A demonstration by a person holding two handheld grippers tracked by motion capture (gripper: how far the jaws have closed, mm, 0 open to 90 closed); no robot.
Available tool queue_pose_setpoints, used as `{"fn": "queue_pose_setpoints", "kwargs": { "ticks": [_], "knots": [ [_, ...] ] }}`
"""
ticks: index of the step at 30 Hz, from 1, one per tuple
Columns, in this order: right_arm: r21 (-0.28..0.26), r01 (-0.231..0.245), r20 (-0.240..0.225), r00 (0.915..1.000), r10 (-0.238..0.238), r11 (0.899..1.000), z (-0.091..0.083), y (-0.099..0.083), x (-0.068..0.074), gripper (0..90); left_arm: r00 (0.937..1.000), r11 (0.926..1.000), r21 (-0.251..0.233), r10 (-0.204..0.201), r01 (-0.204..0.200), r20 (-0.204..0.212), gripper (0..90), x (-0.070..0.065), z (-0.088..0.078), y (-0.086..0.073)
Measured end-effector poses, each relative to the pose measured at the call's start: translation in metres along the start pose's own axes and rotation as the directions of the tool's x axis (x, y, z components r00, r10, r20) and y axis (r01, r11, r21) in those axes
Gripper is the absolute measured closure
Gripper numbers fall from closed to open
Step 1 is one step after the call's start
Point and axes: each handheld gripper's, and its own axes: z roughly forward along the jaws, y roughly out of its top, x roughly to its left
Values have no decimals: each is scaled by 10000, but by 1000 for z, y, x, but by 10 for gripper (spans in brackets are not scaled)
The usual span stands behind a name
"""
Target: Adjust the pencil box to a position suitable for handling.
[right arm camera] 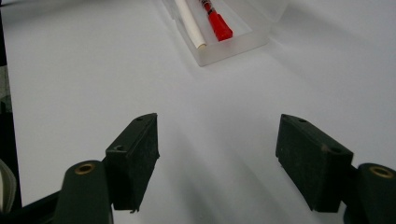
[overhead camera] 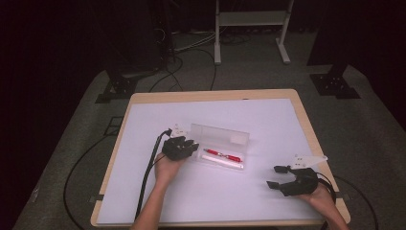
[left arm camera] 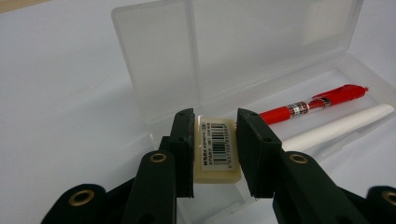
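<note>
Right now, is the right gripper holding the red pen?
No, the right gripper is open over bare table, and the red pen lies in the clear case.

we see a barcode label with small black print on the cream eraser (left arm camera: 216, 150), its letters and digits too small for us to read. the red pen (left arm camera: 312, 104) carries a printed band, also illegible.

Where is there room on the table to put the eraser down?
The white mat is bare on the near side, between the left claw and the right claw, and also behind the clear pencil case, up to the far edge. The case is crowded: a red pen and a white stick lie inside, with the eraser at its end.
</note>
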Motion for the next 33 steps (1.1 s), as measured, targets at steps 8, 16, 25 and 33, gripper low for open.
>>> {"fn": "queue_pose_setpoints", "kwargs": {
  "ticks": [8,16,25,33],
  "knots": [
    [48,55,-43,10000,-55,10000,1,0,1,288,10000,9999,139,-31,30,44,684,0,5,-2],
    [31,-3,-64,10000,3,10000,0,0,1,288,10000,9996,272,-33,33,34,683,0,7,-3],
    [8,24,-68,10000,-24,10000,0,0,1,288,9998,9993,329,-156,153,77,683,1,10,-4],
    [22,31,-72,10000,-31,10000,0,0,1,288,9998,9991,353,-219,217,32,683,2,11,-4]
  ]
}}
